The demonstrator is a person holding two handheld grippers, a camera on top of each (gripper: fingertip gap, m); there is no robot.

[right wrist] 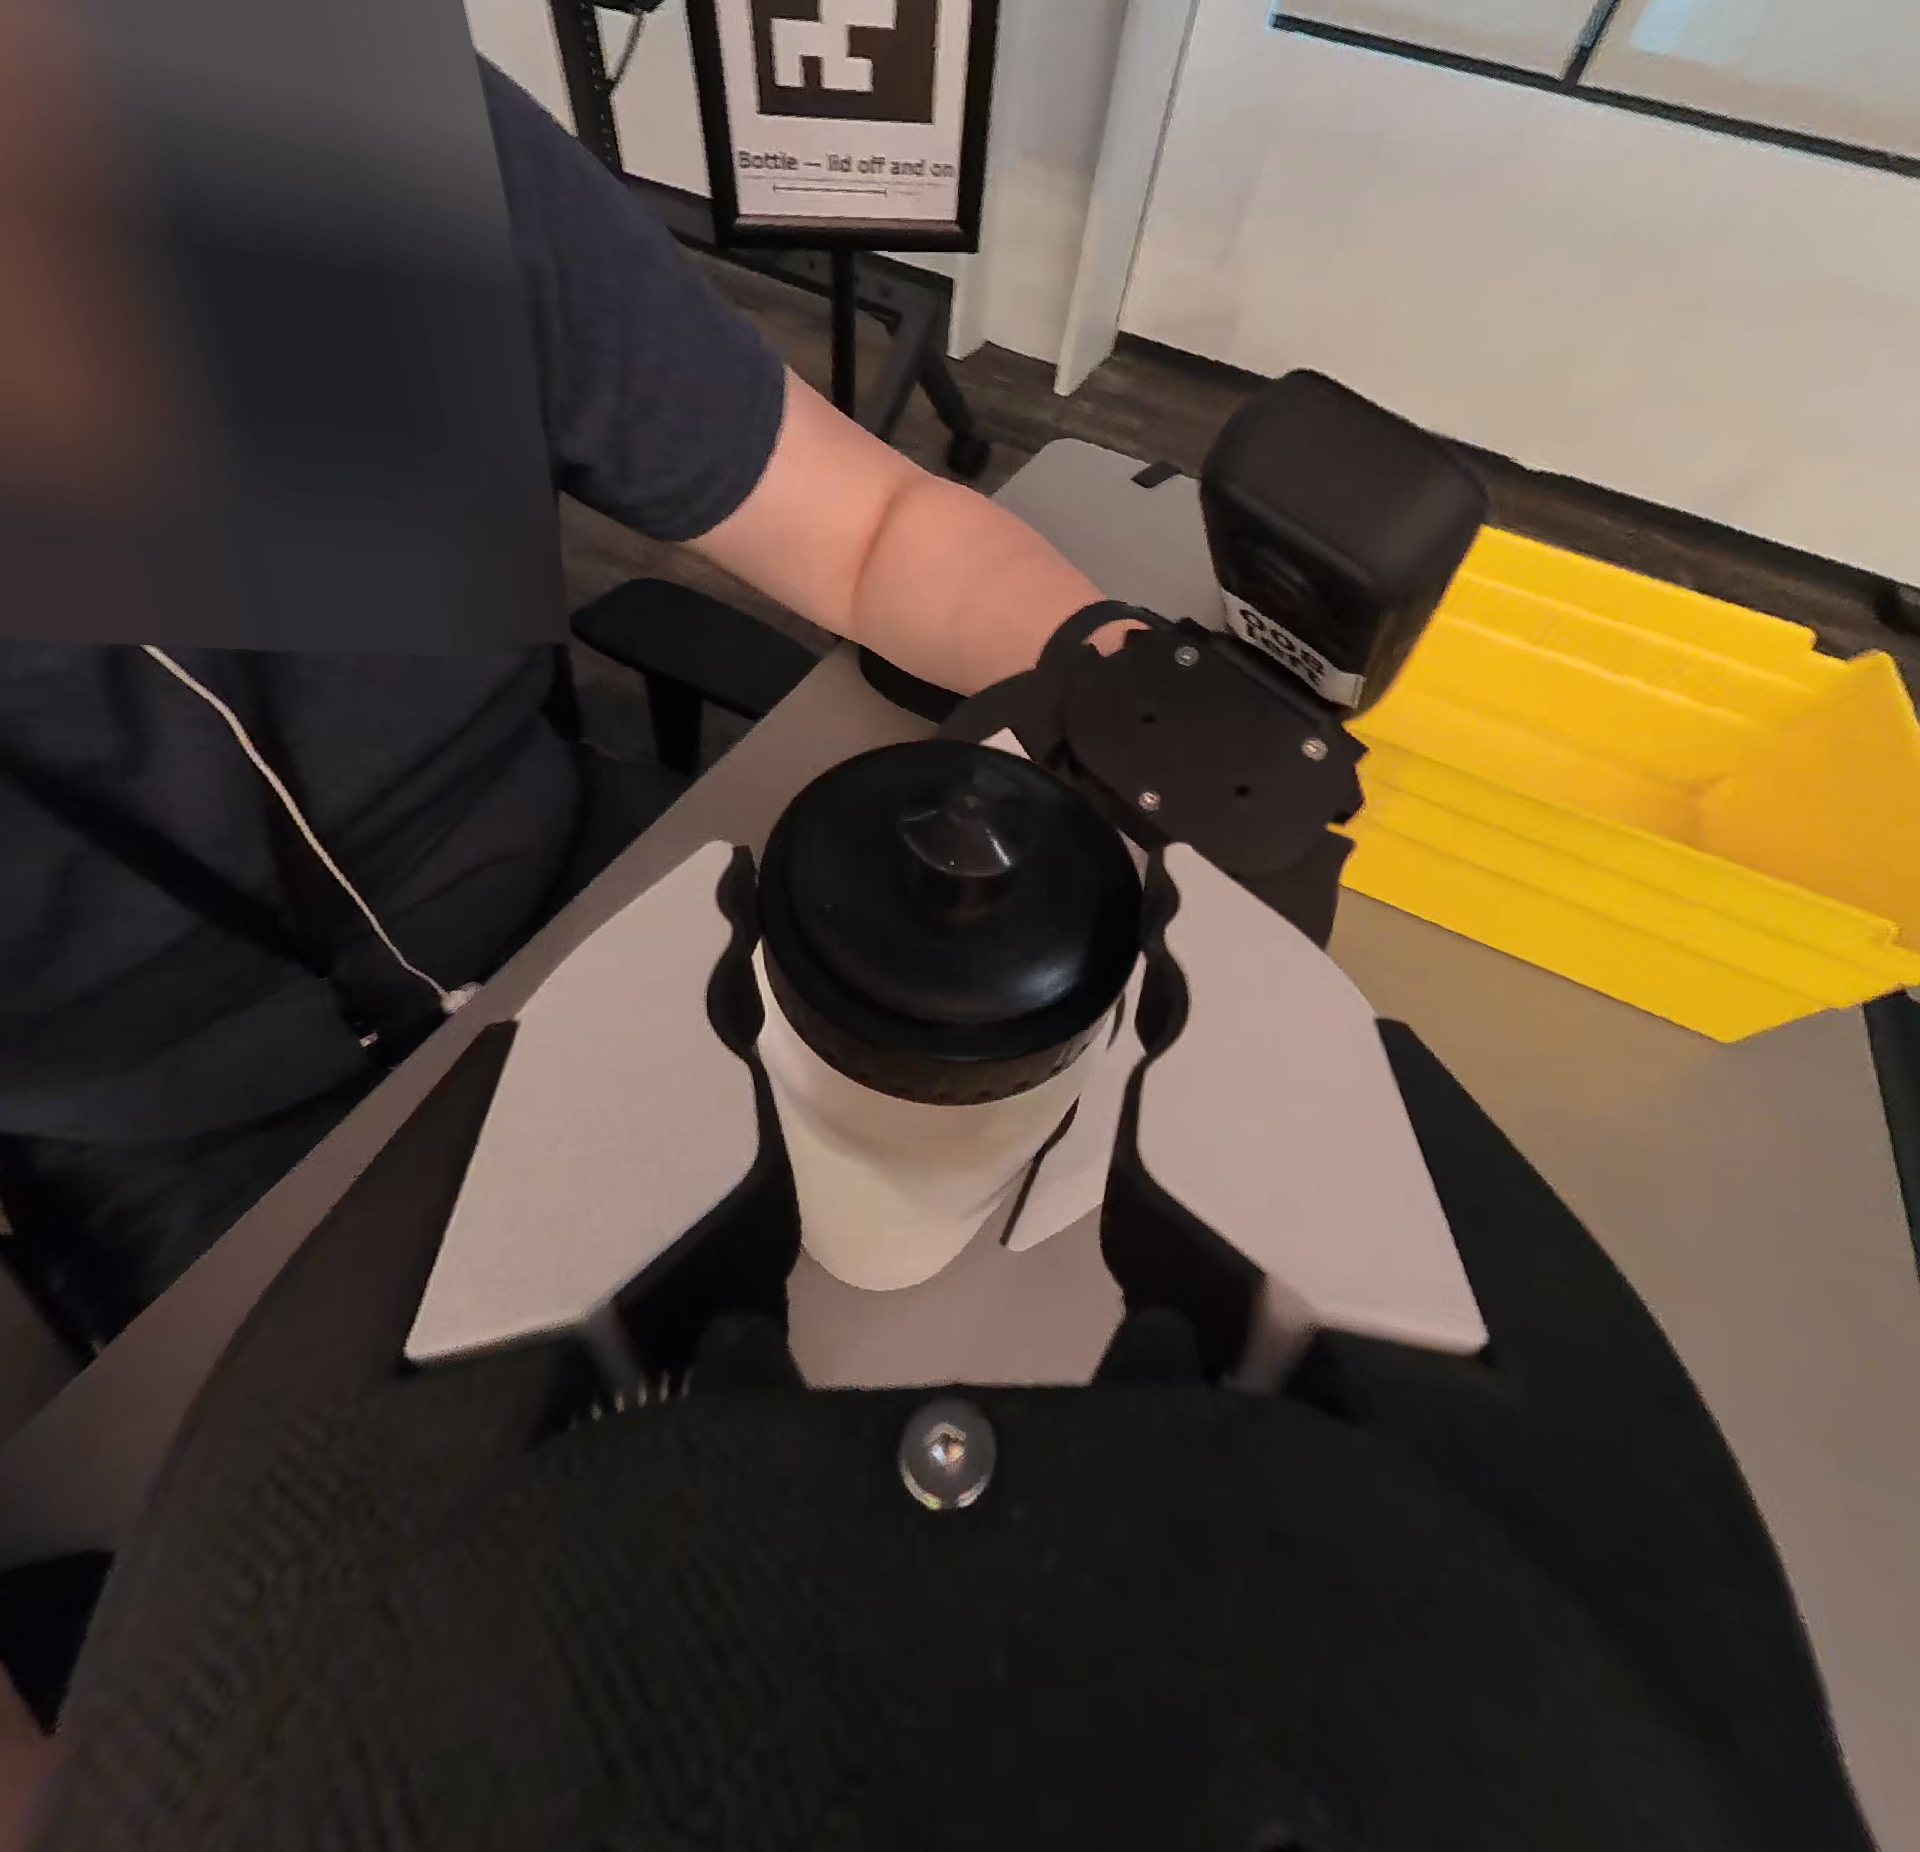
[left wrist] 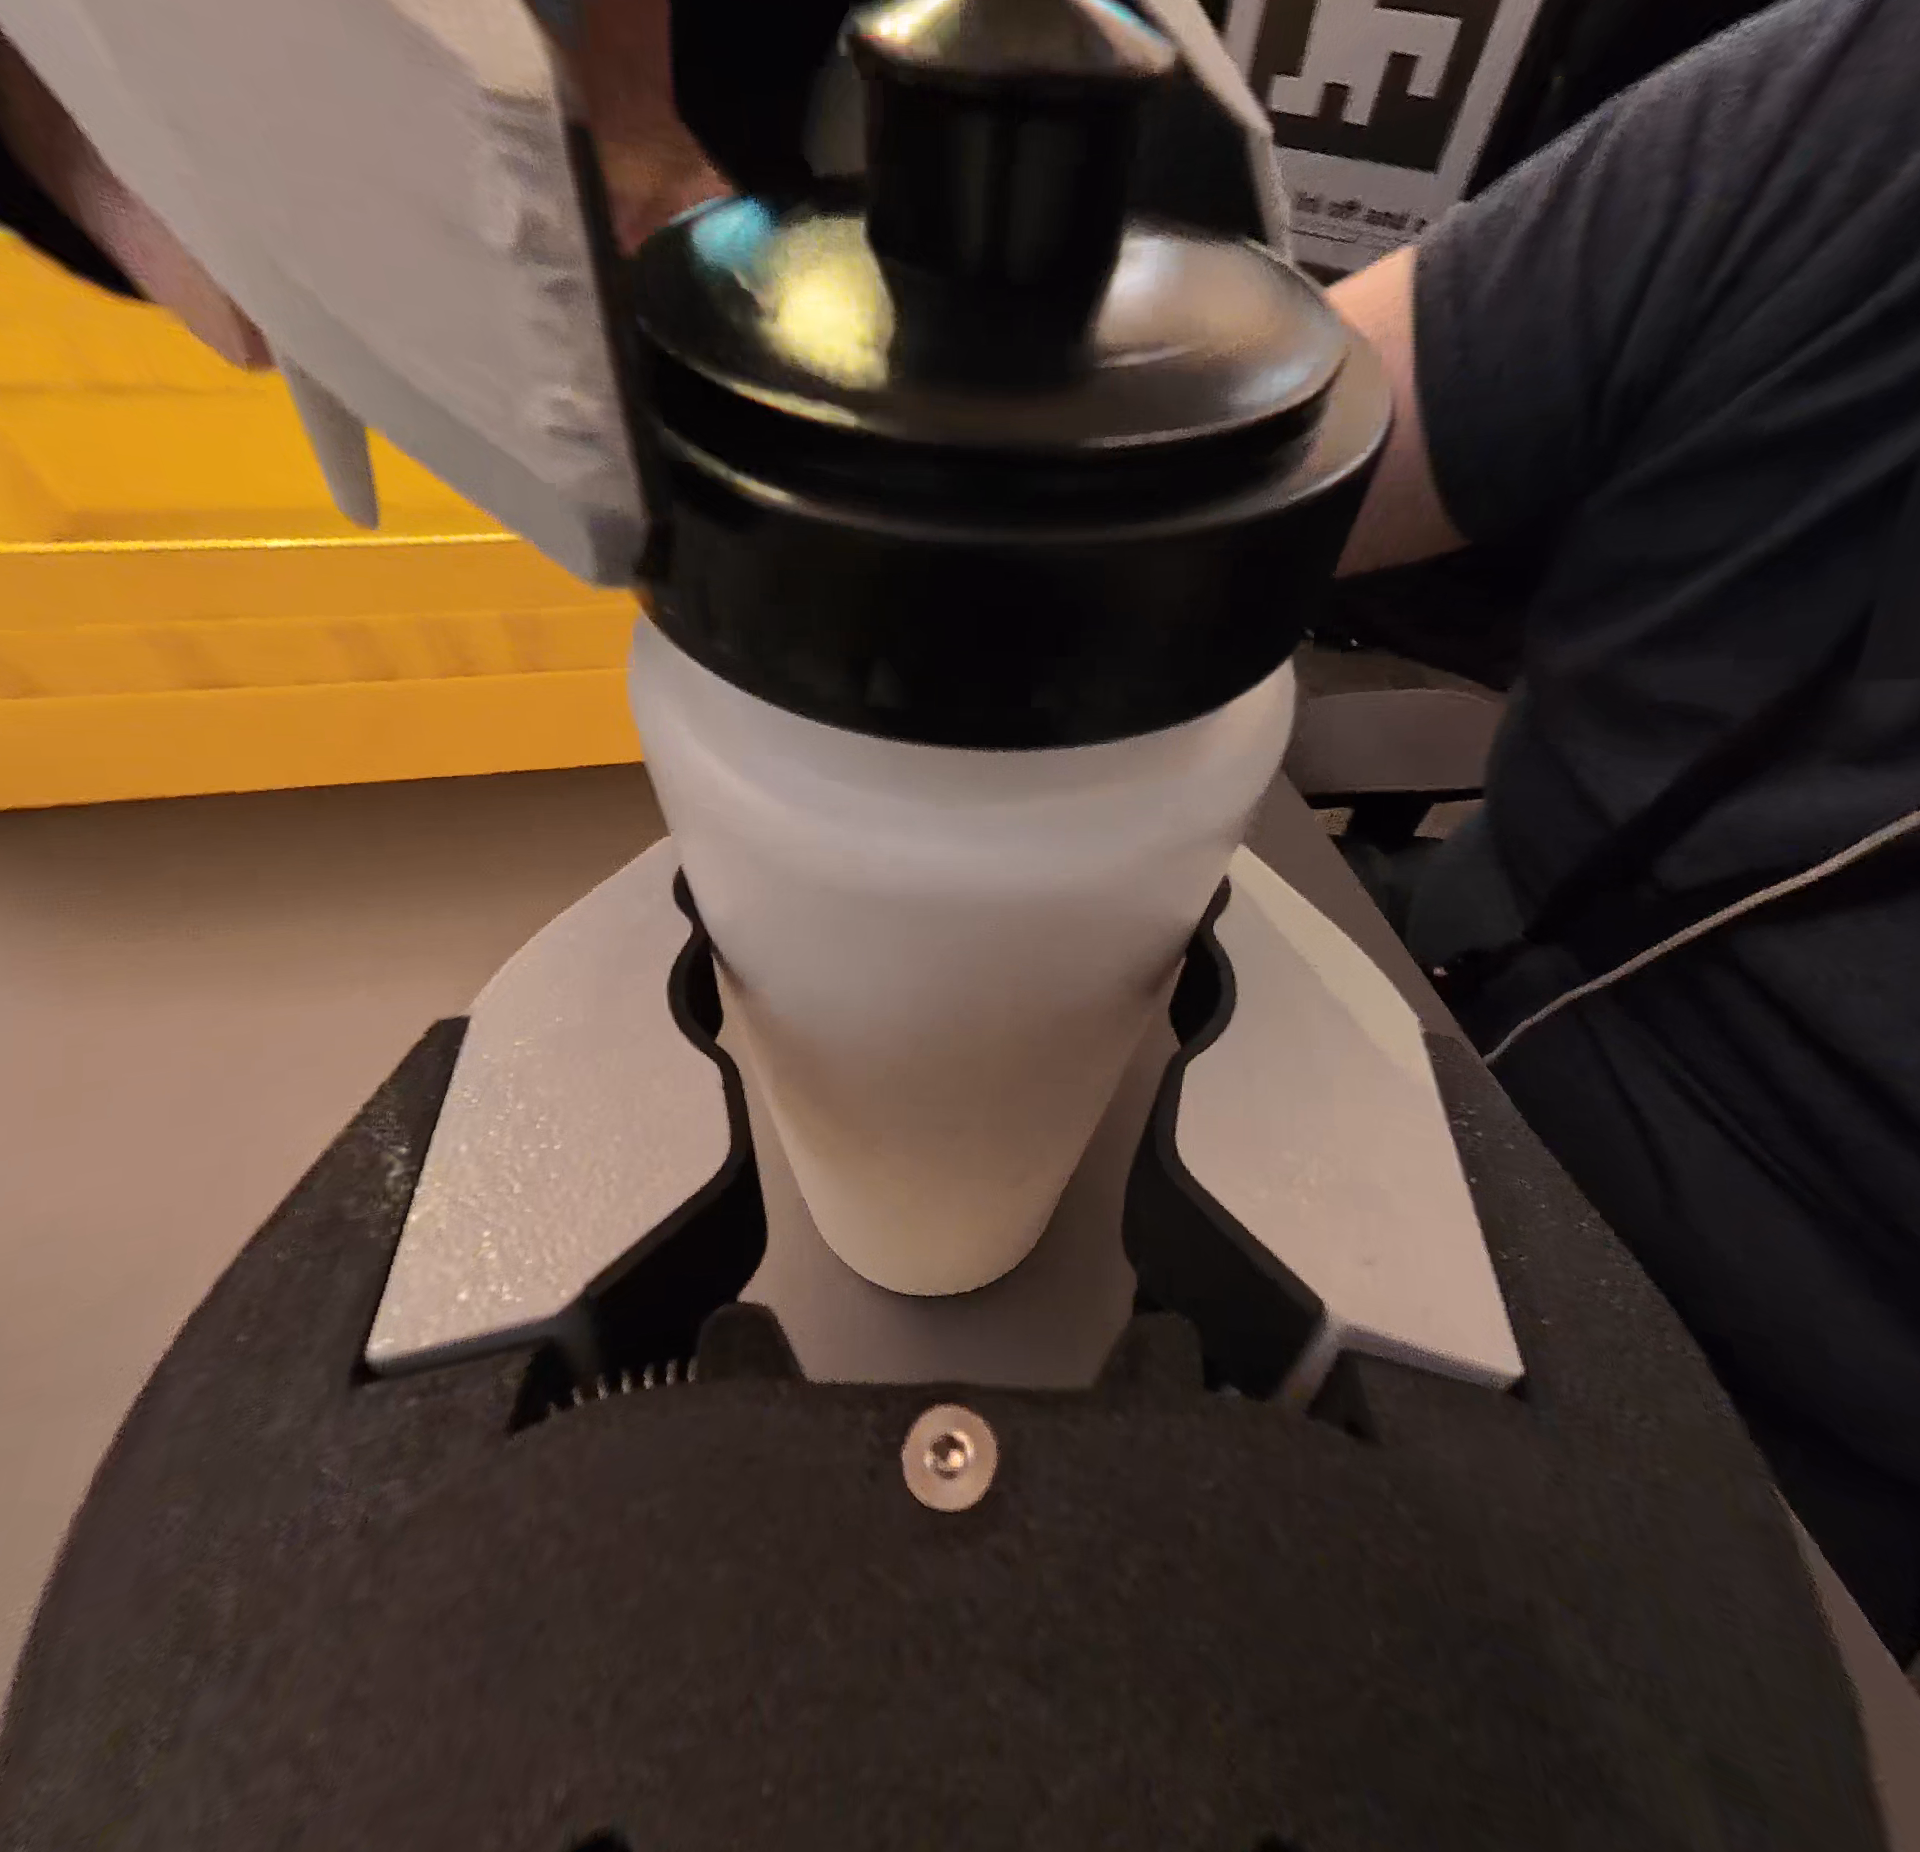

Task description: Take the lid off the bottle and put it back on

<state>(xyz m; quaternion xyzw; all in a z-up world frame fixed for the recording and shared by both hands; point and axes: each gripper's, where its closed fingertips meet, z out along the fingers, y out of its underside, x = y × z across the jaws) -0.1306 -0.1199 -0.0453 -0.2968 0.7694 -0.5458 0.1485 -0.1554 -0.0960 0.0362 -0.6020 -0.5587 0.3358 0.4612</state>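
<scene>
Both grippers' fingers pinch: left [left wrist: 951,955] the bottle [left wrist: 935,971], right [right wrist: 940,935] its lid [right wrist: 951,898].

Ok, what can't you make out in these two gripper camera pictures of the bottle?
Left wrist view: the right gripper is motion-blurred and cut off by the top edge.
Both views: the lid covers the neck of the bottle, so thread engagement is hidden.
Both views: the bottle's contents, behind its opaque white wall.
Right wrist view: the yellow bin runs off the right edge.
</scene>
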